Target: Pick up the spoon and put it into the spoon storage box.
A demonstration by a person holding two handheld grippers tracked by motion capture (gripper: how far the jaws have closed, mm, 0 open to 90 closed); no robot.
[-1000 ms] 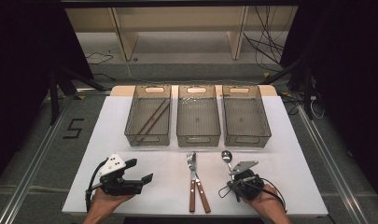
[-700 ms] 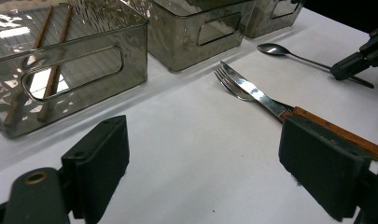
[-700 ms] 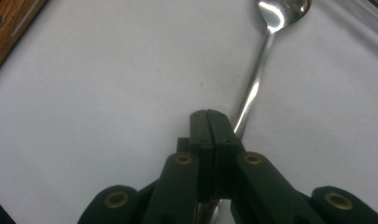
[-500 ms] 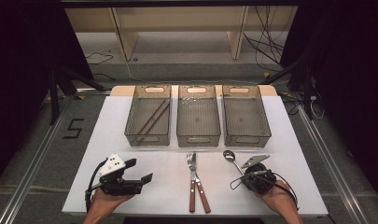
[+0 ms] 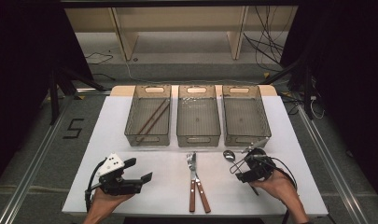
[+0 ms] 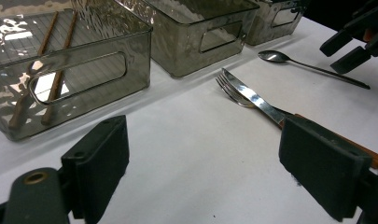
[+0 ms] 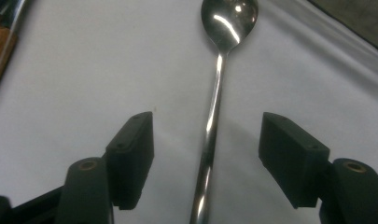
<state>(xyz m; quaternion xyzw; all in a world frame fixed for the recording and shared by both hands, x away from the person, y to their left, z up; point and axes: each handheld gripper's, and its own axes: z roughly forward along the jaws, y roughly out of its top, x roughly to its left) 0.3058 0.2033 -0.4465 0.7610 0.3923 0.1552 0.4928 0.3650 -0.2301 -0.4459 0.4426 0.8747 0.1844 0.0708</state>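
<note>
Spoon (image 7: pixel 213 100): plain polished steel, oval bowl, long thin handle. Lying flat on the white tabletop, bowl up and pointing away from me, toward the right-hand bin. Handle runs back between my right jaws, centred in the gap, touching neither pad. In the high view the spoon (image 5: pixel 229 156) sits just right of the fork and knife.

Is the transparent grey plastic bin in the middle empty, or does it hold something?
Empty, as far as visible: through the middle transparent grey plastic bin only its bare floor and reflections show.
</note>
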